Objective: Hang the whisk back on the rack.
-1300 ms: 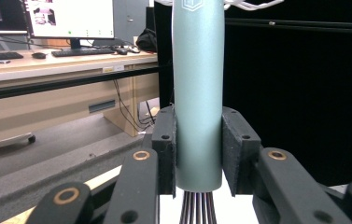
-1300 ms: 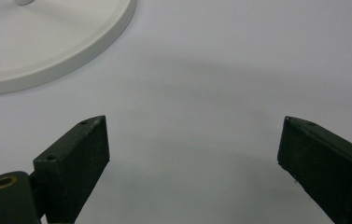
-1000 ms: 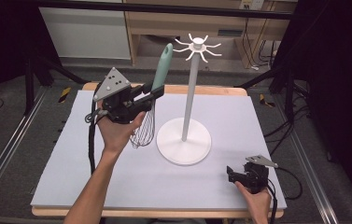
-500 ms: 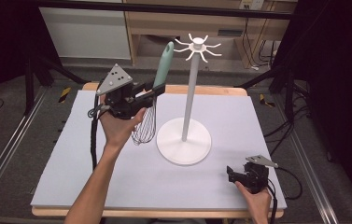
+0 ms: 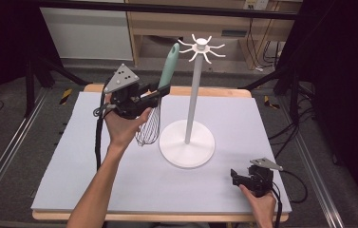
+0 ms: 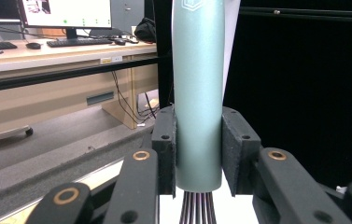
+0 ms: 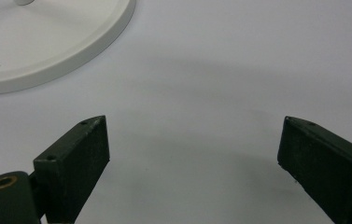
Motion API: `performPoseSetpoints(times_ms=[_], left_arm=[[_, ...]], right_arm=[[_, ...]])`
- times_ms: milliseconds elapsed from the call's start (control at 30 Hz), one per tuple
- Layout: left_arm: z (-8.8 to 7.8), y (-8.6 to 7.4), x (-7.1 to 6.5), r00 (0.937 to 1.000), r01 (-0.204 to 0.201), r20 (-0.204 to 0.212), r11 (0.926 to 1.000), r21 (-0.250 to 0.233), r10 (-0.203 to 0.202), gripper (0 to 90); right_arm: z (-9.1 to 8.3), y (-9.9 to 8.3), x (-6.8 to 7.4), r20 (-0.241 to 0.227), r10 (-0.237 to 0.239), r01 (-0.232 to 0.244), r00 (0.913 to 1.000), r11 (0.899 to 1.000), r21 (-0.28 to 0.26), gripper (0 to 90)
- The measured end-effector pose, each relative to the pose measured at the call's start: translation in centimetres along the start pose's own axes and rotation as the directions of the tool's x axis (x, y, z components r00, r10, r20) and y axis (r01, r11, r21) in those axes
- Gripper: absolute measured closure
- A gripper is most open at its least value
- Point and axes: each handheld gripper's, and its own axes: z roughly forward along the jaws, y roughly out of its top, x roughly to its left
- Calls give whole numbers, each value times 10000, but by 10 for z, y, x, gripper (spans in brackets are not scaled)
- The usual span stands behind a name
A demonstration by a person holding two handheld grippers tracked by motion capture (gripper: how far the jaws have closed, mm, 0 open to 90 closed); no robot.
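At the near right corner of the desk (image 5: 72, 190), the right tool (image 5: 236, 176) rests low on the pale sheet in the person's hand, its two black jaws standing wide apart with nothing between them; the right gripper view shows bare white surface between its pads and the curved rim of the stand (image 7: 47, 46) beyond. Farther in, at the left, the left tool (image 5: 155, 93) is raised above the desk and is clamped on the whisk (image 5: 160, 102), its pads (image 6: 166, 149) pressing both sides of the handle just above where the wires leave it. The whisk has a smooth, matte, grey-green handle, rounded and slightly tilted, pointing up and away, with a balloon of thin metal wires hanging below, clear of the sheet. It is just left of the white stand's pole, whose round base sits mid-desk and whose top carries a ring of curved hooks.
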Motion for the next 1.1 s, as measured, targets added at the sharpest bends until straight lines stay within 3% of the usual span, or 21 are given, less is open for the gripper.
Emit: performPoseSetpoints(times_ms=[1100], left_arm=[[25,-3,-5,9997,4,242,10000,65,-5,687]], right_arm=[[0,0,-1,-43,-32,32,10000,10000,-3,95]])
